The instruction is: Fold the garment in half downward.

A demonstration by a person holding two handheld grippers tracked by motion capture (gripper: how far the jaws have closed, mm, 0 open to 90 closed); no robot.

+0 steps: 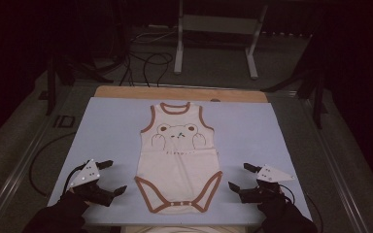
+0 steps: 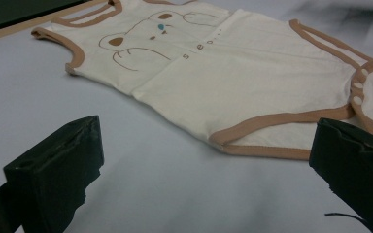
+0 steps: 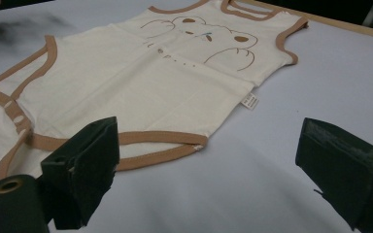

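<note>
Cream sleeveless baby bodysuit (image 1: 178, 162) with brown trim and bear print, spread flat, face up, neck pointing away, crotch snaps at near edge, centered on pale blue bench (image 1: 111, 126).

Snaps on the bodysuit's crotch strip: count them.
3, in a row along the bottom strip of the bodysuit: left, middle, right. More may be hidden underneath.

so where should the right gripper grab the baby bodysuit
Probably at the brown-trimmed leg opening on its own side of the bodysuit. That edge lies nearest the open right gripper, and the binding gives a firmer ridge than the flat cream cloth. Come in low from the outer side, one jaw sliding under the hem along the blue mat, since the garment lies flat.
</note>
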